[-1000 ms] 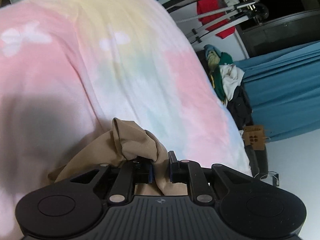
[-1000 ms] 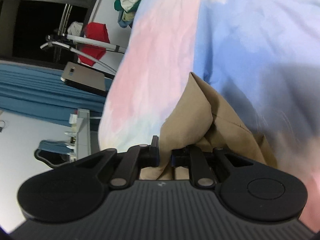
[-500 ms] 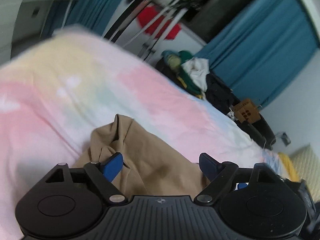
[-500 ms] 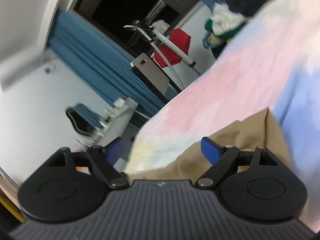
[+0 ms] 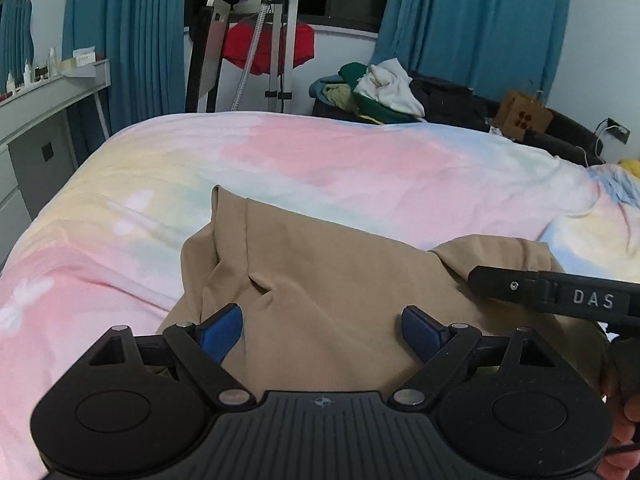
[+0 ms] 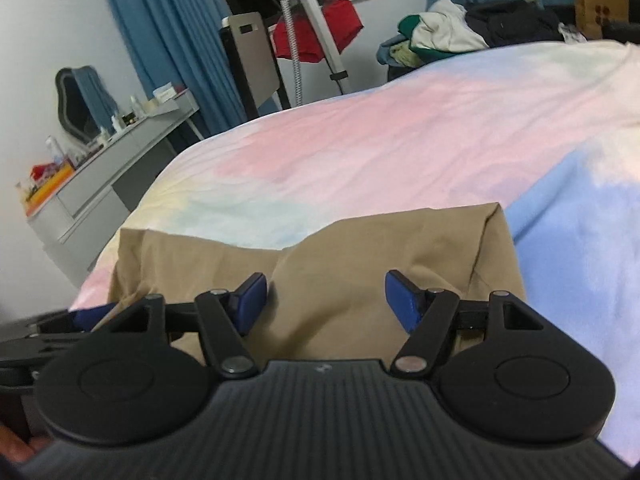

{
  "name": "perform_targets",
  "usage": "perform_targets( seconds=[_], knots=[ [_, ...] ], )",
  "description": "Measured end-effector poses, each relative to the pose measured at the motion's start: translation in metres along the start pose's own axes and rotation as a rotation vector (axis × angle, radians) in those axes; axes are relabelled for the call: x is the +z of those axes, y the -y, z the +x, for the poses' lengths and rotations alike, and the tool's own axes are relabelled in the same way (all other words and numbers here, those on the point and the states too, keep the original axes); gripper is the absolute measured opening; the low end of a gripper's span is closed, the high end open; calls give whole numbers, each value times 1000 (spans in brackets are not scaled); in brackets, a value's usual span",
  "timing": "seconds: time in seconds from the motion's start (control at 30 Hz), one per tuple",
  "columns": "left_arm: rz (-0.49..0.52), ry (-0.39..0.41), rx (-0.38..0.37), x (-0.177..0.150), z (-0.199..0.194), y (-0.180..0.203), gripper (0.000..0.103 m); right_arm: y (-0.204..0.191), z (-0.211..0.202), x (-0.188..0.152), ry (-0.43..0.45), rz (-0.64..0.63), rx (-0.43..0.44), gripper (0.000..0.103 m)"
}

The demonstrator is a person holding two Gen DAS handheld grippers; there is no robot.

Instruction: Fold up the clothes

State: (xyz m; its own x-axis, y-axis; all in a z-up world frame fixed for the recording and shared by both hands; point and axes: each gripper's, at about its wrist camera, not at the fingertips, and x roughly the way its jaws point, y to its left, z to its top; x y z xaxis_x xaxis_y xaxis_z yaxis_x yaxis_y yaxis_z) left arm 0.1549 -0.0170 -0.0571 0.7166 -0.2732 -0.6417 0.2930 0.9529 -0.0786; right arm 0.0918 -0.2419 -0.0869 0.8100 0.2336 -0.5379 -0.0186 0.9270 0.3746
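A tan garment (image 5: pixel 340 280) lies folded on the pastel tie-dye bedsheet (image 5: pixel 360 160), its left edge doubled into a narrow flap. My left gripper (image 5: pixel 320 320) hovers over its near part with the blue pads (image 5: pixel 224 328) wide apart, open and gripping nothing. In the right wrist view the same garment (image 6: pixel 340 248) lies as a broad rectangle on the sheet (image 6: pixel 360 140). My right gripper (image 6: pixel 326 296) is over its near edge; the jaws are closing, with cloth below them but no pad pressing on it. The right gripper's body (image 5: pixel 560 296) shows at the right of the left wrist view.
Beyond the bed's far edge stand a pile of clothes (image 5: pixel 380 88), a rack with a red garment (image 5: pixel 268 46), blue curtains (image 5: pixel 472 20) and a paper bag (image 5: pixel 520 116). A grey desk (image 5: pixel 40 112) with bottles runs along the left. A hand (image 5: pixel 624 440) shows at bottom right.
Both grippers were shut on bunched tan cloth; they have let go and opened. Both have rolled back level, and the garment now lies flat on the bed.
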Motion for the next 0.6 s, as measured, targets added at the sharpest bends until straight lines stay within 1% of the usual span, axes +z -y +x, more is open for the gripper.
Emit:
perform_targets(
  seconds=[0.17,0.27,0.4,0.5,0.57,0.6],
  knots=[
    [-24,18,-13,-3,-26,1,88,-11,-27,-3,31,-9,1,69],
    [5,40,-12,-7,-47,9,88,-18,-47,-6,44,-30,-5,69],
    [35,61,-7,-13,-70,20,88,-25,-65,-15,31,-52,-25,69],
    [42,26,28,-18,-71,25,88,-29,-65,-24,6,-95,-42,69],
    [29,-5,14,-21,-65,24,89,-29,-57,-26,-19,-127,-57,69],
    [23,-20,7,-23,-62,23,89,-27,-53,-27,-29,-123,-58,69]
  ],
)
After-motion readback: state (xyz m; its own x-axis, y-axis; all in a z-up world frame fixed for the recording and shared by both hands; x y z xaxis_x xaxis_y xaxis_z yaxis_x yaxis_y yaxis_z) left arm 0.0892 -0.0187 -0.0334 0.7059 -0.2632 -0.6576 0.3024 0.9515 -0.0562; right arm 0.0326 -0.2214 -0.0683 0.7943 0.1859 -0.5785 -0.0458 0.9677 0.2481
